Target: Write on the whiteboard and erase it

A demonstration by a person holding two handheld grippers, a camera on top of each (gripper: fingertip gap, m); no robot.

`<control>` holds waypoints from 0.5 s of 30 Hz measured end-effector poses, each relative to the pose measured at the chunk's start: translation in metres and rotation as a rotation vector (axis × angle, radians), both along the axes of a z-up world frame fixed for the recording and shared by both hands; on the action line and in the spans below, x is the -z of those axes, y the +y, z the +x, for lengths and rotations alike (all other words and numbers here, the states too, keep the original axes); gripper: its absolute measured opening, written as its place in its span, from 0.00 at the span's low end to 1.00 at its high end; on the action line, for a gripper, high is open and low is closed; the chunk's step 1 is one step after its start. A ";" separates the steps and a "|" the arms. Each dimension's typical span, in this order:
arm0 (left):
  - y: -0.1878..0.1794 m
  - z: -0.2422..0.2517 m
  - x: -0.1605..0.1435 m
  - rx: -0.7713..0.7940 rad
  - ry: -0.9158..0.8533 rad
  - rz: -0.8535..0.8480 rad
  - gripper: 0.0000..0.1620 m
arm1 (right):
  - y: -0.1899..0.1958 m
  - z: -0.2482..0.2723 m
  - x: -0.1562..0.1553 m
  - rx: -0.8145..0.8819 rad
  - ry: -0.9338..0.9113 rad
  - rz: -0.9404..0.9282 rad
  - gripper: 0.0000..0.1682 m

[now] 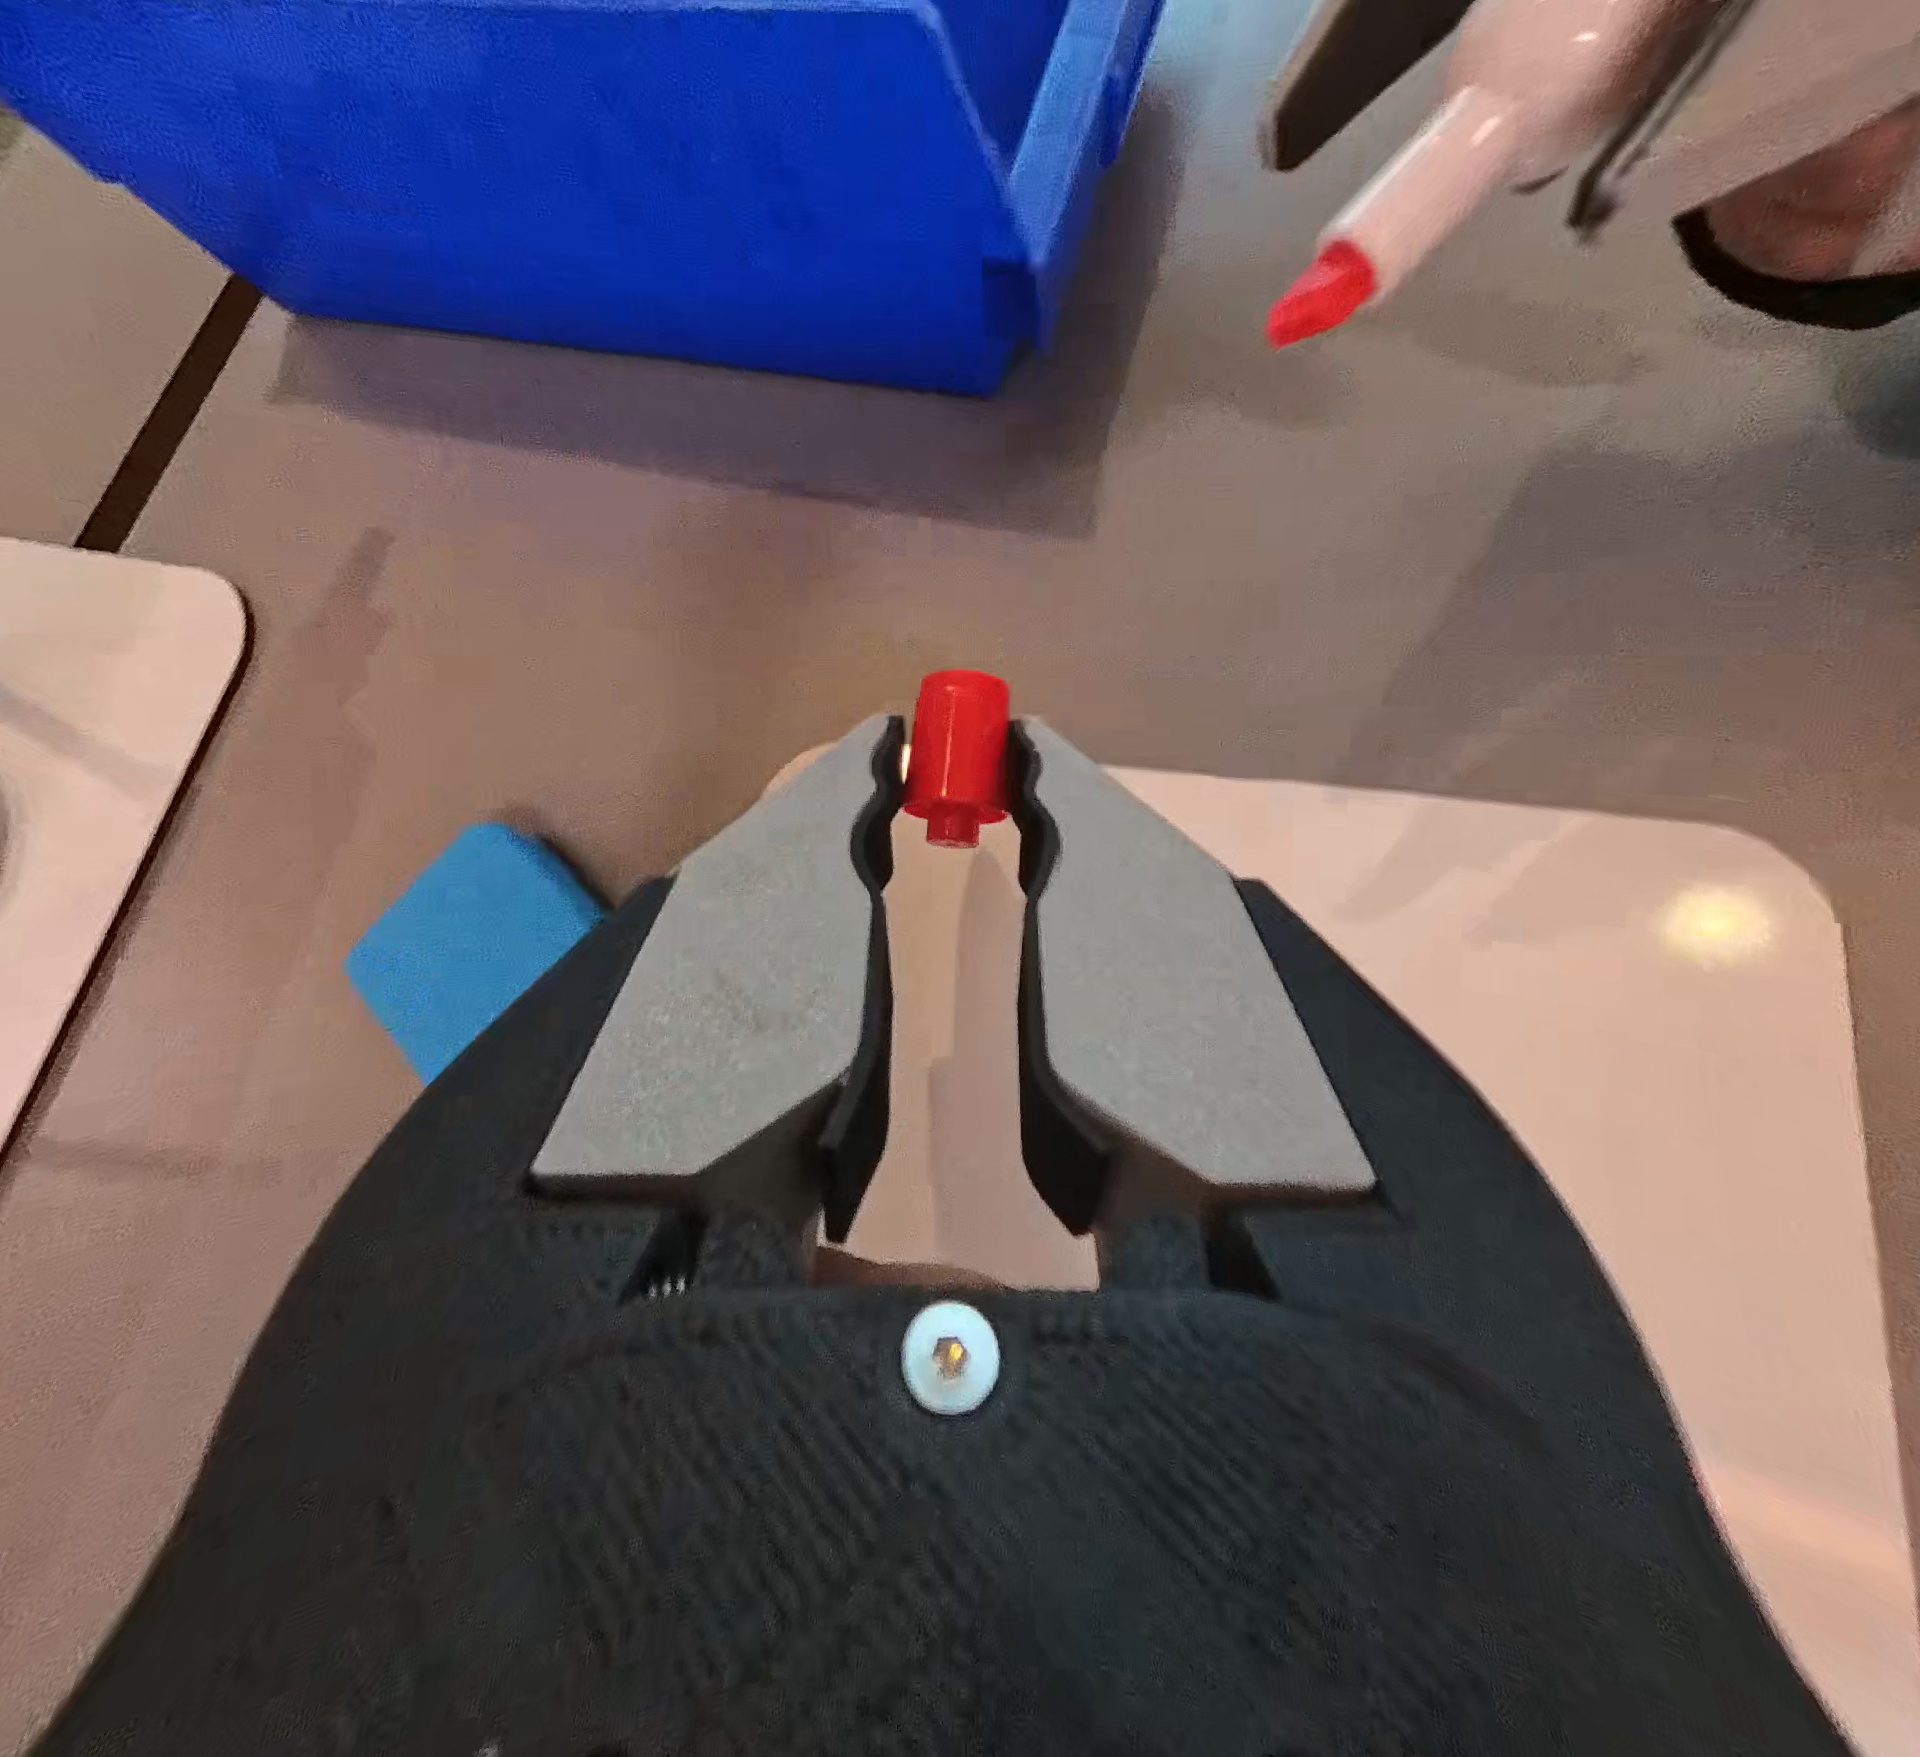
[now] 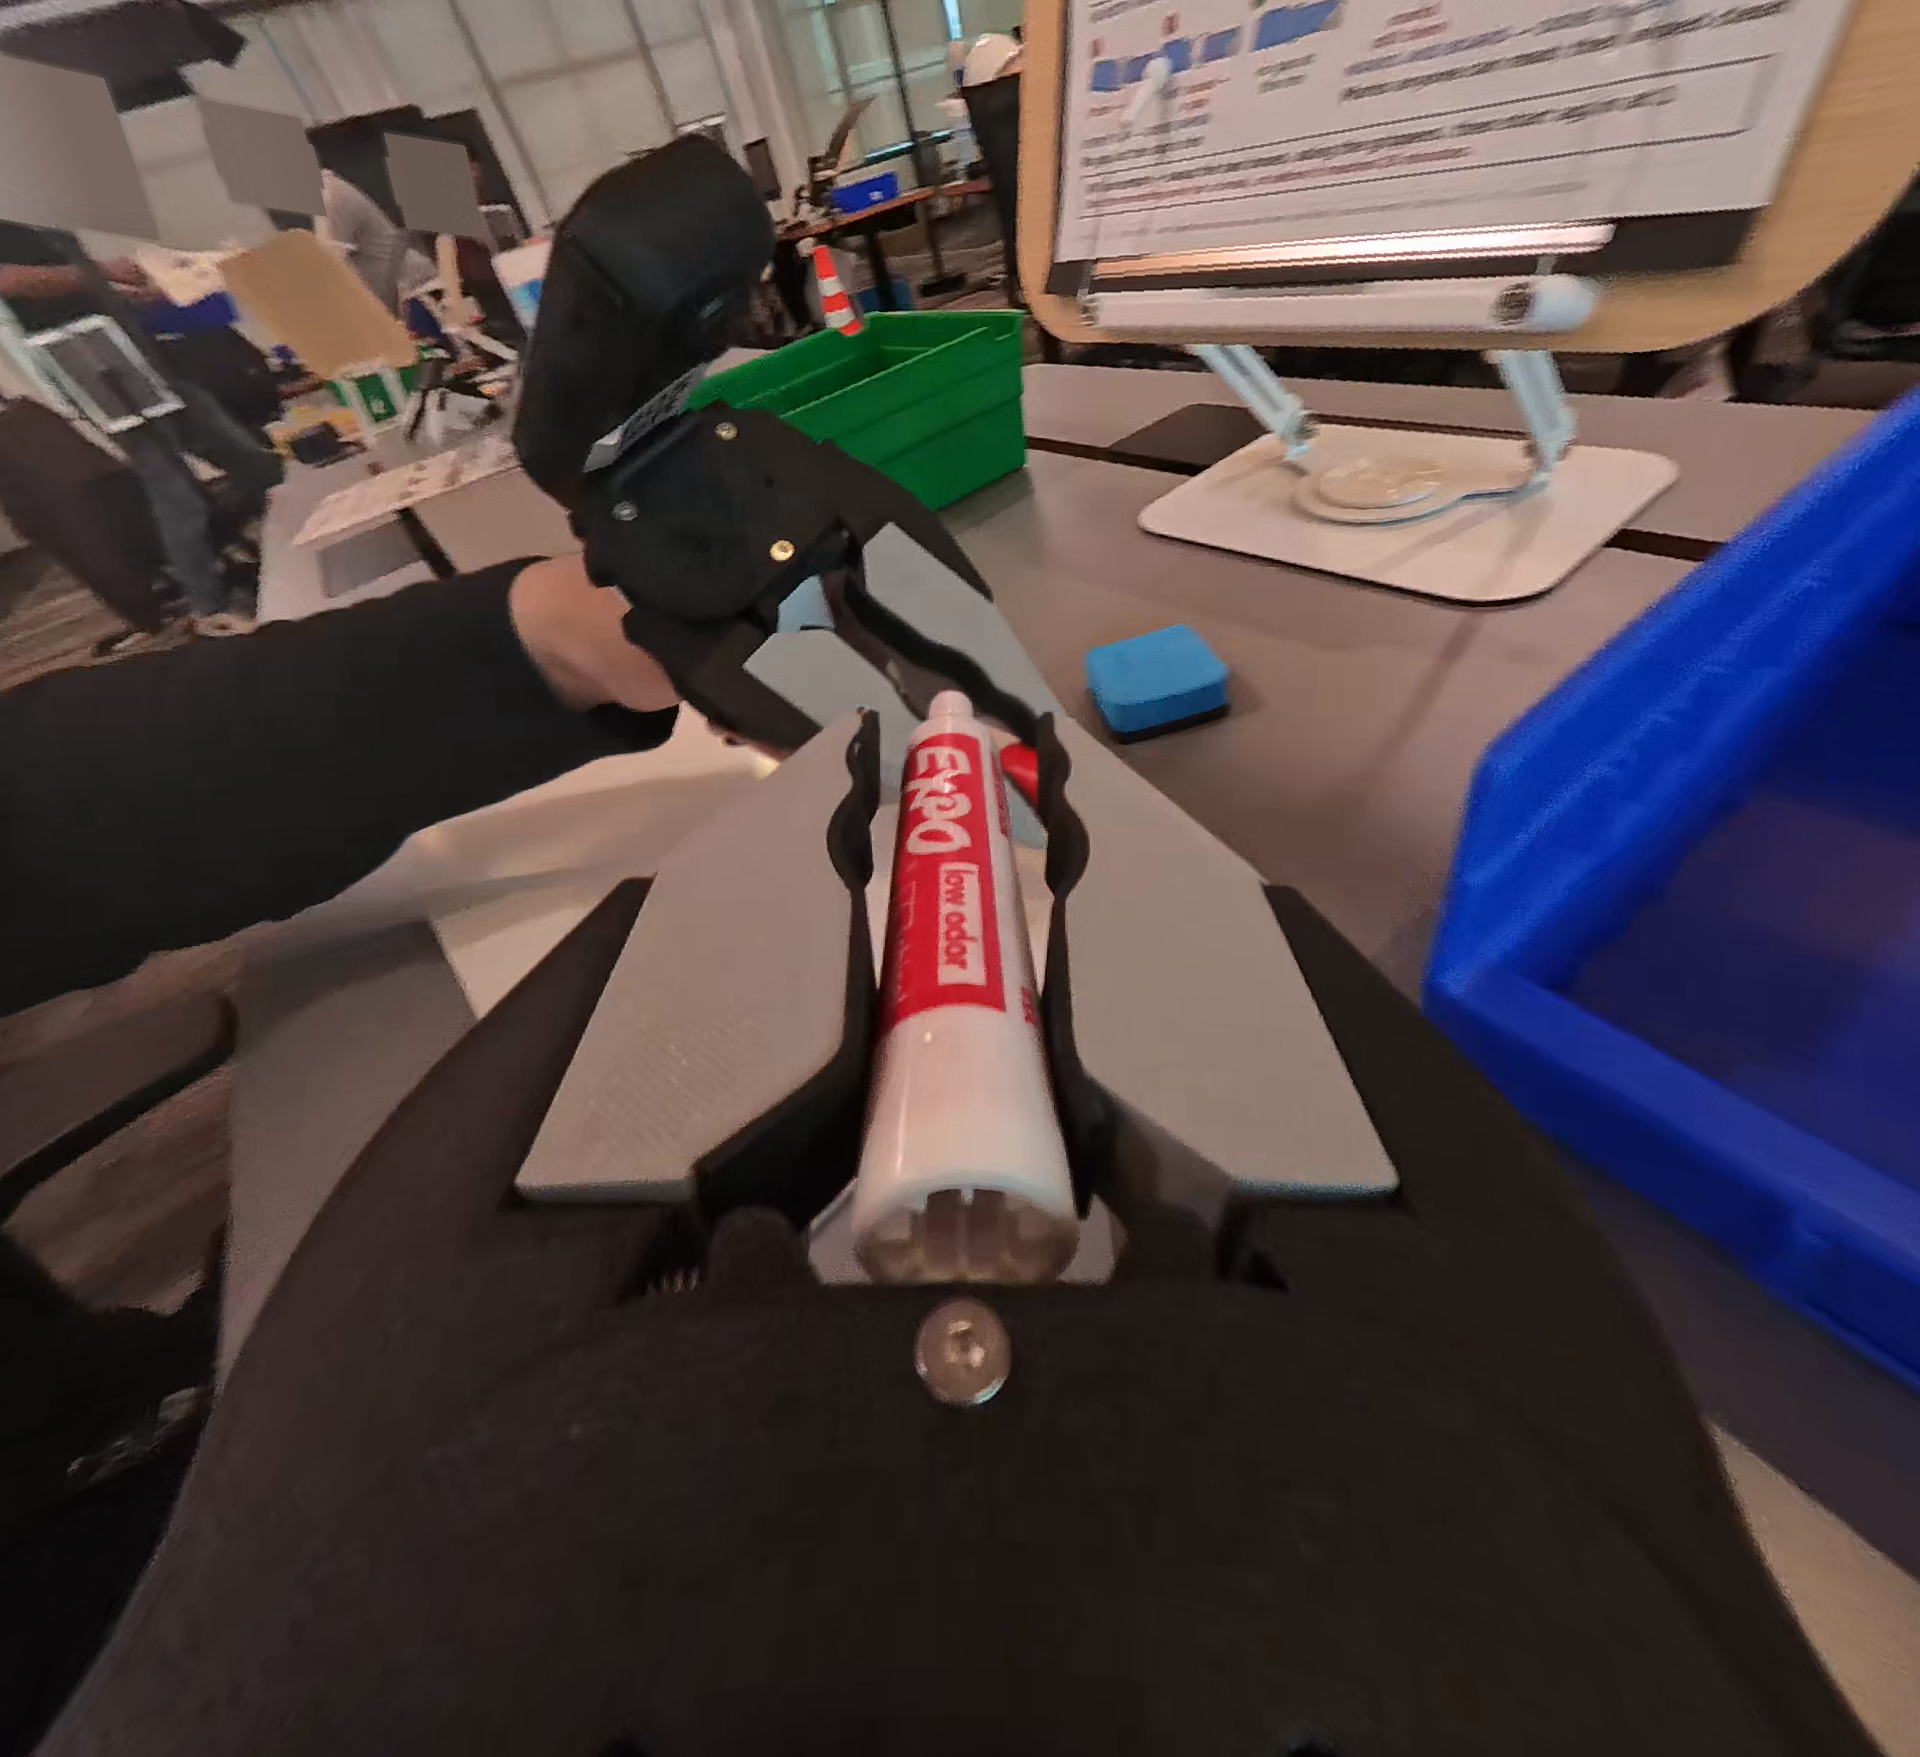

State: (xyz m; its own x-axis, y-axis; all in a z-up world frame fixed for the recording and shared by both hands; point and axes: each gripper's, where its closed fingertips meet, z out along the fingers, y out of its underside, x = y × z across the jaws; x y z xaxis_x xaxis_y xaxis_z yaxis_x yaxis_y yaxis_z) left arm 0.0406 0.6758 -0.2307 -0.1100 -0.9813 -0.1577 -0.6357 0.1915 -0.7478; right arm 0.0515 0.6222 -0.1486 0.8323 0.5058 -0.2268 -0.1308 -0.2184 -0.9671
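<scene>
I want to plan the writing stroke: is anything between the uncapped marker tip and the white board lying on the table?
Nothing visible blocks it. The marker in the right gripper hangs with its red tip over bare table beside the blue bin. The whiteboard is bare on that side; the left gripper, holding the red cap, hovers over its far edge.

The right gripper (image 2: pixel 956 741) clamps the marker (image 2: pixel 961 980) lengthwise between its fingers (image 2: pixel 727 959).
</scene>
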 end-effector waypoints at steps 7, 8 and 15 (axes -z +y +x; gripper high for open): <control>-0.037 0.042 0.013 0.032 -0.003 -0.072 0.11 | -0.004 0.026 -0.007 0.081 0.013 0.039 0.17; -0.041 0.045 0.015 0.033 -0.004 -0.072 0.11 | -0.004 0.027 -0.007 0.083 0.011 0.039 0.17; -0.058 0.056 0.032 0.042 0.040 -0.056 0.11 | -0.003 0.026 -0.005 0.084 0.006 0.035 0.17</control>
State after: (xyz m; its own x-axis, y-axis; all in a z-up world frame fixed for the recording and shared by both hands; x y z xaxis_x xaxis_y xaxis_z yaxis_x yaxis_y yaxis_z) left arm 0.0970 0.6173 -0.2623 -0.1561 -0.9829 -0.0973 -0.6575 0.1769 -0.7324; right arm 0.0775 0.6188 -0.1436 0.8705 0.4424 -0.2156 -0.1533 -0.1726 -0.9730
